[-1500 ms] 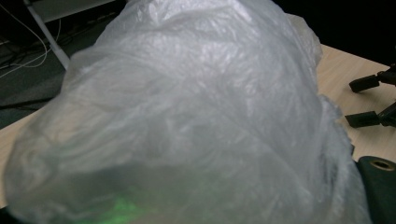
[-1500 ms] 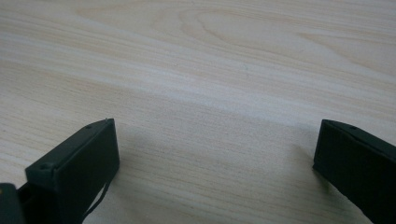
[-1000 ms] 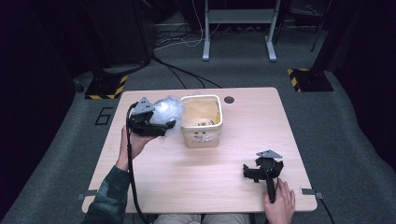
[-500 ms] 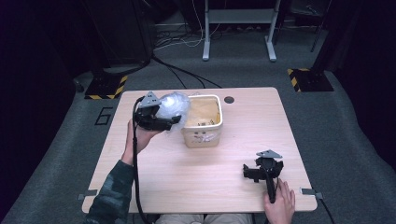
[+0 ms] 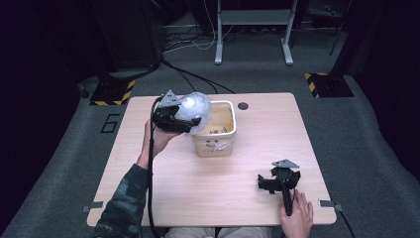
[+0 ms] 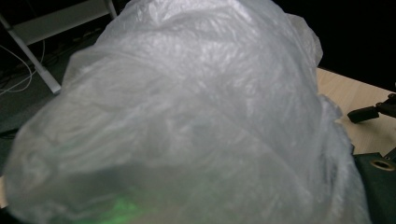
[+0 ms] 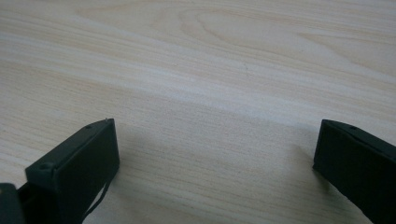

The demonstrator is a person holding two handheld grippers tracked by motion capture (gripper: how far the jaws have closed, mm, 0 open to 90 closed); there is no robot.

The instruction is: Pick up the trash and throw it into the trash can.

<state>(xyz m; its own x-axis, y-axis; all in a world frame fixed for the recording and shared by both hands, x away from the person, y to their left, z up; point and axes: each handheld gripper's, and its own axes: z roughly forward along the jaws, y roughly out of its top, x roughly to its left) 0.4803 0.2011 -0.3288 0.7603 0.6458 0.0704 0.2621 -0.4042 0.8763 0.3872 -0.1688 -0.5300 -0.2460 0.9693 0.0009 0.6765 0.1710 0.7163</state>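
Lower right of the high view: right gripper (image 5: 277,182) parked on the table (image 5: 257,129), hand (image 5: 297,220) behind it at the bottom edge. Jaws spread wide in the right gripper view, nothing but bare wood grain between them. Best kept there, clear of the work.

Centre left of the high view: left gripper (image 5: 173,116) held up off the wood, pinching a crumpled clear plastic bag (image 5: 194,106). Jaws closed as tight as they go on the film; pads themselves hidden behind the bag in the left gripper view, where the bag (image 6: 187,116) billows right up against the lens.

Just right of that, centre frame: cream square bin (image 5: 218,130), open-topped, some small scraps on its floor. Bag overhanging the bin's left rim, not yet inside.

Judged step: carrying the bag over the mouth of the bin.

To do well:
- Carry further right until the bulk of the bag hangs over the middle of the opening, not the rim.
- Keep the pinch firm; thin film slips.
- Lower before letting go, else likely to drape over the wall.
- Light bin, may shift if bumped.
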